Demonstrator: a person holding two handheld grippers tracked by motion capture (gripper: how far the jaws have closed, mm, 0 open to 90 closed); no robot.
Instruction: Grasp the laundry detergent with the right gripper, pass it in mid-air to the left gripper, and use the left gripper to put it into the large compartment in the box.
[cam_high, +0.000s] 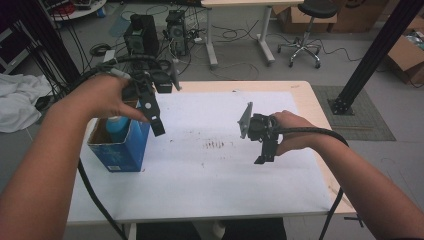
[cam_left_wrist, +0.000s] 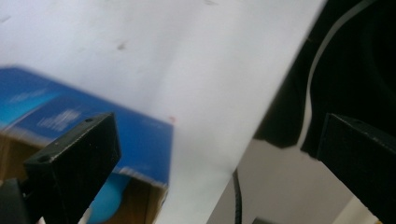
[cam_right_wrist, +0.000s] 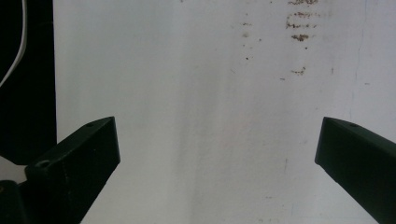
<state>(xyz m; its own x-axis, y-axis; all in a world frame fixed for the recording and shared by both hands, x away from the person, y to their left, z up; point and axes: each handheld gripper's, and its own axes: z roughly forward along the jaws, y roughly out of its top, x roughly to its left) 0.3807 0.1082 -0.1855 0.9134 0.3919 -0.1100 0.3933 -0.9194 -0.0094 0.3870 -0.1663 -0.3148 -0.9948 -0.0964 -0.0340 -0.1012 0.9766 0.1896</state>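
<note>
At nine o'clock on the white-topped table (cam_high: 210, 170), an open blue cardboard box (cam_high: 122, 150) holding a light-blue rounded bottle (cam_high: 116, 127). Just above it, left hand-held gripper (cam_high: 156, 126), jaws spread wide, nothing between them. Near three o'clock, right hand-held gripper (cam_high: 264, 159), likewise spread and empty over bare table. Risk, likely: clipping the box rim on a careless descent, tipping it over.
</note>
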